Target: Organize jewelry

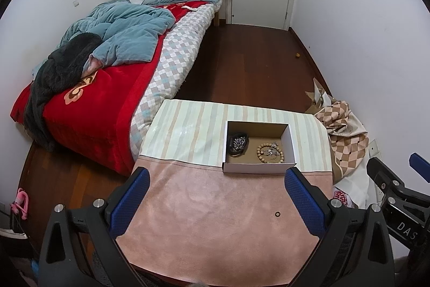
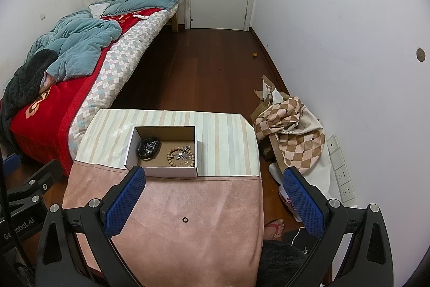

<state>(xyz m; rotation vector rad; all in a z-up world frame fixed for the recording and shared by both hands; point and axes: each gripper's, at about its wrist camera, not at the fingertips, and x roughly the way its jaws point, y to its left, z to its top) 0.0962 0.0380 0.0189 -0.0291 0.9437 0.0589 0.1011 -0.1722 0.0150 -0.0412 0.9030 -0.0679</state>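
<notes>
A white cardboard box [image 1: 258, 168] [image 2: 161, 172] with a brown floor stands on the striped cloth of the table. Inside it lie a dark beaded bracelet [image 1: 237, 144] [image 2: 148, 147], a wooden bead bracelet [image 1: 270, 153] [image 2: 181, 157] and a silvery chain tangled over the beads. A small dark ring [image 1: 277, 213] [image 2: 185, 219] lies alone on the pink cloth in front of the box. My left gripper [image 1: 216, 174] is open above the pink cloth, short of the box. My right gripper [image 2: 213, 172] is open too, nearer the table's right edge, with nothing between the fingers.
A bed [image 1: 107, 66] with red and blue covers runs along the left of the table. A checked cloth heap [image 2: 291, 136] lies on the wooden floor to the right, near wall sockets [image 2: 341, 168]. A person's foot in a red sandal [image 2: 274, 229] is by the table's right side.
</notes>
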